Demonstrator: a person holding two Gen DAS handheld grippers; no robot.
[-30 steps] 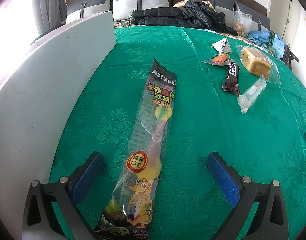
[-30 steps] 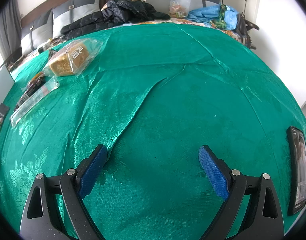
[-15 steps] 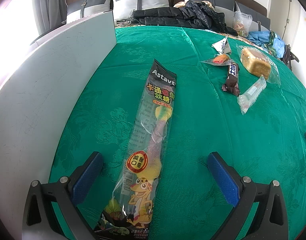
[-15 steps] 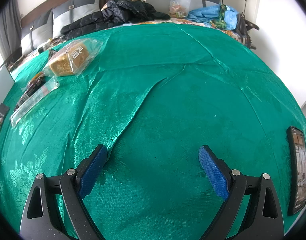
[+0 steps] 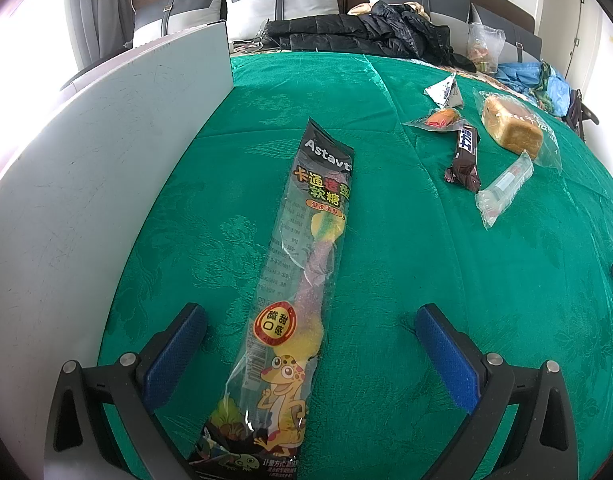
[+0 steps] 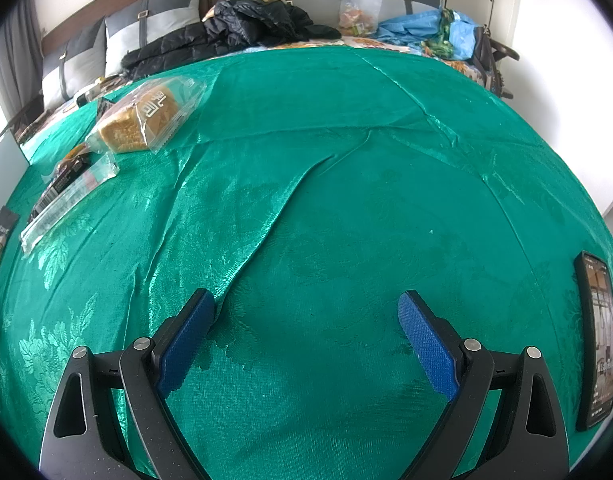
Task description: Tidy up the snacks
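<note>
A long gummy candy packet (image 5: 302, 280) with a cartoon lizard lies flat on the green cloth. My left gripper (image 5: 310, 316) is open, its blue pads on either side of the packet's near half without touching it. Farther right lie a dark chocolate bar (image 5: 466, 154), a clear wrapped stick (image 5: 504, 188), a bagged bread loaf (image 5: 512, 128), a small orange-red snack (image 5: 440, 118) and a white triangular packet (image 5: 446, 90). My right gripper (image 6: 306, 320) is open and empty over bare cloth. The loaf (image 6: 146, 120) and the clear stick (image 6: 66, 204) show at its far left.
A tall grey-white panel (image 5: 86, 184) stands along the left edge of the cloth. A black phone (image 6: 596, 340) lies at the right edge. Dark jackets (image 5: 366, 36), bags and cushions are piled behind the cloth. A fold (image 6: 274, 216) runs across the cloth.
</note>
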